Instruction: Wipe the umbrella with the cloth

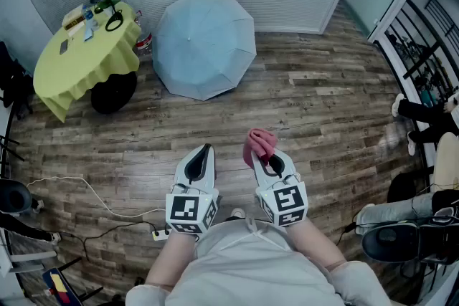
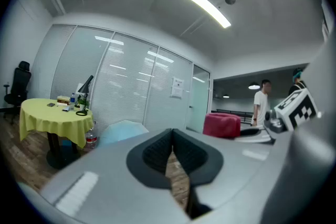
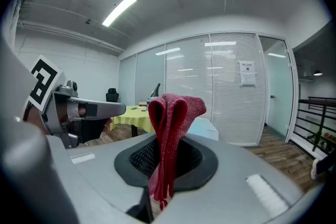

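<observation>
Both units matched: left gripper [image 1: 206,151] and right gripper [image 1: 264,154] had smooth pale grey shells tapering to a point near centre of the head view. Black ribbed pads [image 2: 155,152] sat in a rounded dark collar on the inner faces. Each carried a white marker cube [image 1: 190,213] at its rear, lower centre of the head view, with black square codes on every visible face. A pale rectangular strip [image 3: 265,191] showed on the shell, lower right of the right gripper view. Wearer had a light grey shirt [image 1: 244,265] — sleeves [image 1: 355,283] same colour, at the bottom corners.
</observation>
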`<state>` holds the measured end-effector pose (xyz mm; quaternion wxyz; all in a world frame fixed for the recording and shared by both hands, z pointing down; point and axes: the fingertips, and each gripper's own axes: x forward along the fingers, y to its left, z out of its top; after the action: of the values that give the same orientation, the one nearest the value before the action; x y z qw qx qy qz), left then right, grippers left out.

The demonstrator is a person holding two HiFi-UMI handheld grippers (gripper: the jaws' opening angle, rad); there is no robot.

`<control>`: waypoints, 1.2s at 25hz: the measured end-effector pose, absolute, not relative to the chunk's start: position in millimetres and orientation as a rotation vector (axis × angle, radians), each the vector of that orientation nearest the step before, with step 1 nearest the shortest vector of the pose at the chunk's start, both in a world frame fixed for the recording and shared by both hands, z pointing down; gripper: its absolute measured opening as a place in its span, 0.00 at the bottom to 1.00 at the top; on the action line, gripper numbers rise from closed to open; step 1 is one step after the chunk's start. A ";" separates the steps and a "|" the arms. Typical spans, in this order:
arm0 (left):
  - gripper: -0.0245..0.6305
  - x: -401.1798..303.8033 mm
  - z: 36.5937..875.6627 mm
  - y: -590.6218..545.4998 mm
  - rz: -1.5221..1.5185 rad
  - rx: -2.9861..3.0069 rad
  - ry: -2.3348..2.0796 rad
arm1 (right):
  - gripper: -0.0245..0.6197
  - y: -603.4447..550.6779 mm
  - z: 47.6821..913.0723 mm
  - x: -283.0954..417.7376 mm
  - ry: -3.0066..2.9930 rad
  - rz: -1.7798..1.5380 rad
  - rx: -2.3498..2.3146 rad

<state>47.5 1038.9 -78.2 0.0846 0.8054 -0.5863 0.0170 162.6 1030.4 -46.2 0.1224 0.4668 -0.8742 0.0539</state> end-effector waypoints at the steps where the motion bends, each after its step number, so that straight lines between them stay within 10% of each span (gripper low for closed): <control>1: 0.05 48.8 -77.4 1037.3 0.050 2.403 -1.750 | 0.12 1029.0 -44.5 164.5 -2.550 0.159 1.364; 30: 0.05 -18.4 -36.2 909.8 0.132 2.349 -1.713 | 0.12 900.2 -3.3 95.7 -2.494 0.328 1.324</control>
<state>-18.4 909.8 -36.2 0.1152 0.8018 -0.5846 0.0451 95.7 900.2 -3.3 0.1487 0.4606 -0.8676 0.1141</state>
